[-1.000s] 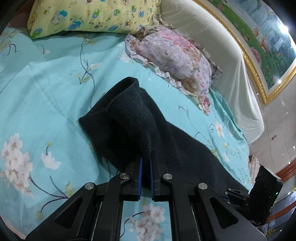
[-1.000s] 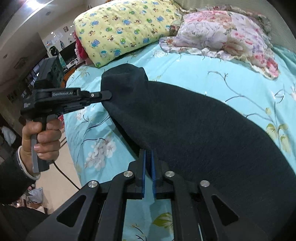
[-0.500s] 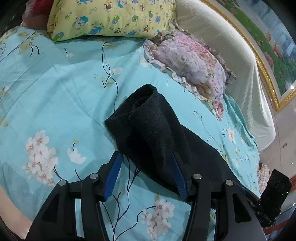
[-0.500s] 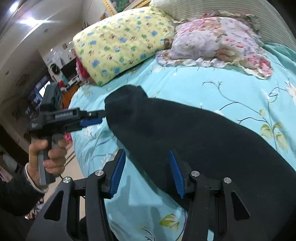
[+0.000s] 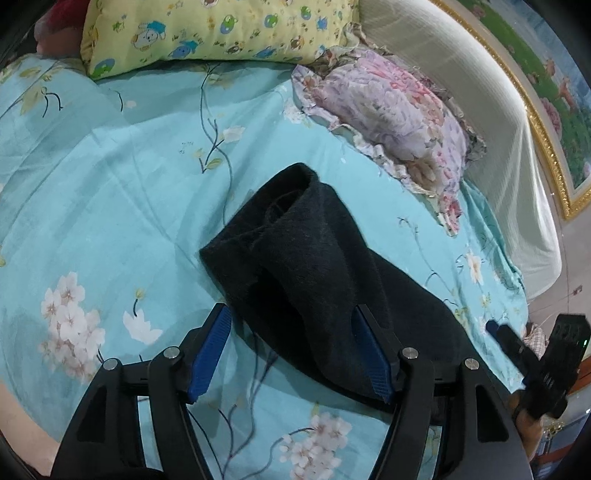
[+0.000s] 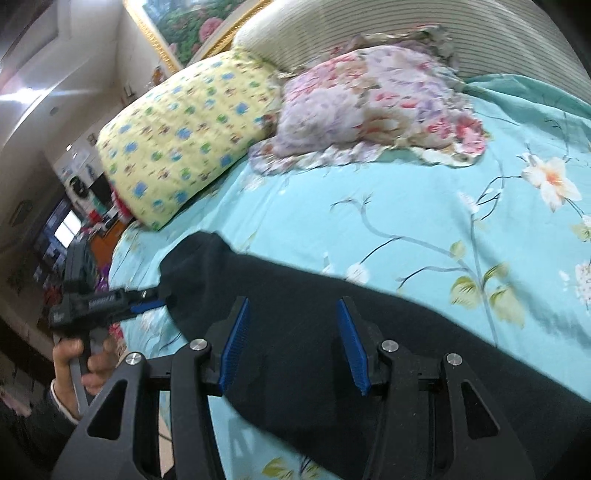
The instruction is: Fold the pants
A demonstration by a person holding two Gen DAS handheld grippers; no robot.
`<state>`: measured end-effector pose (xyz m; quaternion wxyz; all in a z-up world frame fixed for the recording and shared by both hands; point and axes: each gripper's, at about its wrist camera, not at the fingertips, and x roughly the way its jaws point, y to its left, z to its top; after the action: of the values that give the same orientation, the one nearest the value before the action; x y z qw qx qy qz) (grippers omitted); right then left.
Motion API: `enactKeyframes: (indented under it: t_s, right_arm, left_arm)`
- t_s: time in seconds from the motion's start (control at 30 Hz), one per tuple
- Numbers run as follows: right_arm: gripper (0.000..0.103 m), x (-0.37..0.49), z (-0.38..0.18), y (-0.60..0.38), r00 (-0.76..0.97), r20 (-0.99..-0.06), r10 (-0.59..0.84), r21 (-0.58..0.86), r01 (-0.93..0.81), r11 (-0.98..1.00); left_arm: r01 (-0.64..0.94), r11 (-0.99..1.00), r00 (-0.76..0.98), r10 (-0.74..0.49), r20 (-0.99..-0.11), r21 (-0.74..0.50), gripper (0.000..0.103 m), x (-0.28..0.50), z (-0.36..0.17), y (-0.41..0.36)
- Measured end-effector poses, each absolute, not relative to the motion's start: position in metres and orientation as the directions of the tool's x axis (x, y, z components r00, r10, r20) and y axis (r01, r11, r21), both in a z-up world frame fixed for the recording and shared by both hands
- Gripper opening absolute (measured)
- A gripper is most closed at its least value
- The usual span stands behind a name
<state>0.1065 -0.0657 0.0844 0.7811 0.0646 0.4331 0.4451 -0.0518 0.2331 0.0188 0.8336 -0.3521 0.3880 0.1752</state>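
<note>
The black pants [image 5: 306, 266] lie on the turquoise floral bedsheet [image 5: 110, 192], one end folded over with an open cuff facing the pillows. In the right wrist view the pants [image 6: 369, 332] stretch across the lower frame. My left gripper [image 5: 291, 347] is open, its blue pads either side of the near edge of the cloth, holding nothing. My right gripper [image 6: 291, 343] is open above the pants and holds nothing. The left gripper also shows in the right wrist view [image 6: 147, 301] at the pants' far end, and the right gripper shows at the right edge of the left wrist view [image 5: 496, 330].
A yellow cartoon pillow [image 5: 214, 29] and a pink floral pillow [image 5: 391, 110] lie at the head of the bed by a cream padded headboard [image 5: 461, 85]. The bed's left edge [image 6: 122, 258] drops to a cluttered room.
Both grippers were shut on the pants a second ago. They have opened, let go of the cloth and drawn back slightly. The pants now rest on the bed.
</note>
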Motion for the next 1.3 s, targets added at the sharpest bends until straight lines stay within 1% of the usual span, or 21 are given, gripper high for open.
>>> enactKeyframes:
  t_s: [0.2, 0.43, 0.57, 0.67, 0.77, 0.83, 0.93, 0.97, 1.03, 1.07, 1.13, 1.23, 1.27, 1.3]
  right_arm:
    - [0.050, 0.145, 0.079, -0.057, 0.235, -0.643, 0.729, 0.484, -0.613, 0.624]
    - [0.050, 0.176, 0.061, -0.041, 0.221, -0.706, 0.673, 0.433, -0.618, 0.656]
    - [0.050, 0.184, 0.048, -0.031, 0.190, -0.742, 0.642, 0.404, -0.638, 0.655]
    - [0.050, 0.182, 0.038, -0.022, 0.160, -0.772, 0.615, 0.376, -0.665, 0.645]
    - [0.047, 0.170, 0.029, -0.009, 0.114, -0.801, 0.588, 0.341, -0.721, 0.604]
    - [0.047, 0.158, 0.025, -0.001, 0.074, -0.818, 0.570, 0.324, -0.761, 0.563]
    - [0.047, 0.137, 0.021, 0.010, 0.093, -0.852, 0.515, 0.216, -0.834, 0.507]
    - [0.047, 0.136, 0.023, 0.011, 0.092, -0.856, 0.509, 0.203, -0.845, 0.495]
    - [0.047, 0.146, 0.026, 0.008, 0.049, -0.842, 0.537, 0.268, -0.825, 0.497]
    - [0.047, 0.158, 0.028, 0.004, 0.020, -0.818, 0.575, 0.334, -0.797, 0.503]
    - [0.047, 0.175, 0.030, -0.004, 0.009, -0.787, 0.617, 0.400, -0.754, 0.522]
    - [0.045, 0.187, 0.026, -0.007, 0.020, -0.781, 0.625, 0.424, -0.716, 0.554]
    - [0.041, 0.188, 0.023, -0.006, 0.008, -0.783, 0.622, 0.433, -0.711, 0.554]
    - [0.040, 0.187, 0.018, -0.002, -0.007, -0.793, 0.610, 0.431, -0.713, 0.553]
  left_arm:
    - [-0.584, 0.673, 0.635, 0.030, -0.772, -0.454, 0.068, -0.053, 0.013, 0.248]
    - [-0.590, 0.665, 0.632, 0.026, -0.775, -0.458, 0.068, -0.050, 0.005, 0.257]
    - [-0.587, 0.657, 0.635, 0.012, -0.772, -0.473, 0.065, -0.046, -0.001, 0.260]
    - [-0.576, 0.666, 0.639, 0.004, -0.769, -0.474, 0.056, -0.042, -0.005, 0.261]
    - [-0.566, 0.677, 0.640, -0.001, -0.769, -0.471, 0.049, -0.040, -0.008, 0.260]
    - [-0.558, 0.690, 0.641, 0.005, -0.768, -0.461, 0.048, -0.038, -0.009, 0.259]
    - [-0.550, 0.706, 0.643, 0.017, -0.766, -0.446, 0.047, -0.036, -0.011, 0.257]
    - [-0.548, 0.707, 0.645, 0.017, -0.764, -0.447, 0.047, -0.035, -0.012, 0.257]
    - [-0.543, 0.704, 0.653, 0.011, -0.757, -0.458, 0.047, -0.035, -0.012, 0.259]
    - [-0.539, 0.703, 0.658, 0.008, -0.753, -0.463, 0.047, -0.036, -0.012, 0.261]
    - [-0.532, 0.703, 0.665, 0.002, -0.747, -0.472, 0.046, -0.035, -0.013, 0.262]
    - [-0.523, 0.710, 0.674, 0.005, -0.739, -0.472, 0.044, -0.034, -0.014, 0.263]
    - [-0.522, 0.713, 0.674, 0.009, -0.739, -0.468, 0.042, -0.033, -0.014, 0.263]
    - [-0.519, 0.719, 0.677, 0.015, -0.736, -0.463, 0.039, -0.032, -0.014, 0.262]
